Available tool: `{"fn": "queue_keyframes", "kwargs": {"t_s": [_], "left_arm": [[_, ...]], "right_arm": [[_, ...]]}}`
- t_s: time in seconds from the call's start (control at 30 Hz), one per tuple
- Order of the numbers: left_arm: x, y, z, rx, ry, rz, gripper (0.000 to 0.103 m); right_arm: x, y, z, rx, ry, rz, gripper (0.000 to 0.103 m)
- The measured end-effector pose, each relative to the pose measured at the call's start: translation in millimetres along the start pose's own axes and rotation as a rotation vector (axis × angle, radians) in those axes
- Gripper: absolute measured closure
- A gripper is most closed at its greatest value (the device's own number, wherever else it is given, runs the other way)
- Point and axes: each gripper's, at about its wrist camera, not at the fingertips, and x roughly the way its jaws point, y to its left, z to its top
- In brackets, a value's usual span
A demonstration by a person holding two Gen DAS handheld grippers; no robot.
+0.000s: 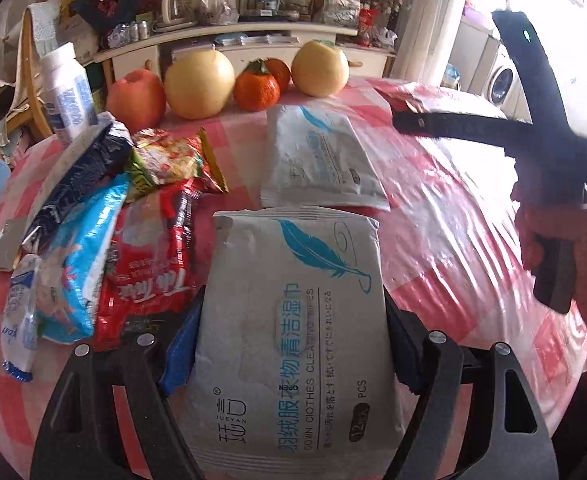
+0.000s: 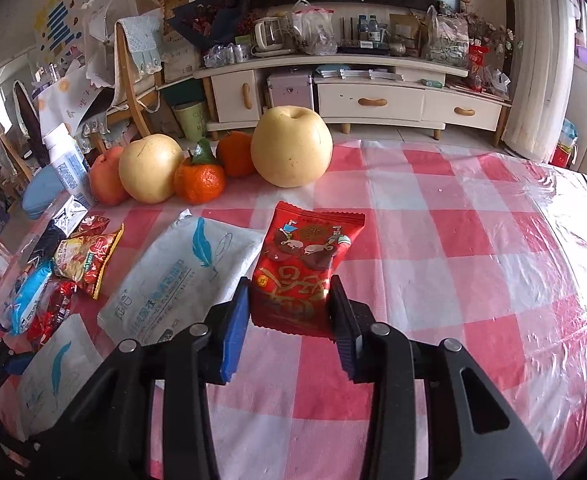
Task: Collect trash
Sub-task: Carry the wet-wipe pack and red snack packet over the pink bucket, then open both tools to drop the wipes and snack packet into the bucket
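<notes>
Right gripper [image 2: 289,312] clamps a crinkled red foil packet [image 2: 307,264]; left gripper [image 1: 293,344] grips a flat grey wipes pouch [image 1: 293,320].

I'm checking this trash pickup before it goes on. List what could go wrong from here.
1. The right gripper pinches the red snack packet only by its lower part; the slick film might slip out.
2. The left gripper straddles a wide wet-wipes pack that could buckle or slide.
3. A sweep across the table could roll the pear or mandarin.

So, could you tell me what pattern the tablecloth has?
Pink-and-white checks on the tablecloth, clearest in the right wrist view.
</notes>
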Motion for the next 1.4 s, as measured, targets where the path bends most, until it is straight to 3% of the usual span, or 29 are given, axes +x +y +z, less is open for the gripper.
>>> {"fn": "queue_keyframes", "kwargs": {"t_s": [0.27,0.53,0.77,0.97,1.17,1.4], "left_arm": [[-52,32,5,-0.105,-0.131,0.017,0.025],[-105,98,-9,-0.276,-0.25,0.15,0.025],[-158,168,-32,-0.425,-0.333,0.312,0.025],[-206,235,-52,-0.568,-0.372,0.419,0.025],[-248,307,-83,-0.715,-0.364,0.508,0.025],[-288,384,-146,-0.914,-0.329,0.6,0.024]], "right_arm": [[-30,43,-9,-0.019,-0.022,0.033,0.063],[-49,114,-30,-0.079,-0.009,0.11,0.063],[-59,202,-37,-0.19,0.001,0.209,0.063],[-71,298,-37,-0.32,0.0,0.342,0.063],[-83,401,-40,-0.482,0.005,0.457,0.063],[-82,507,-46,-0.607,0.024,0.568,0.063]]}}
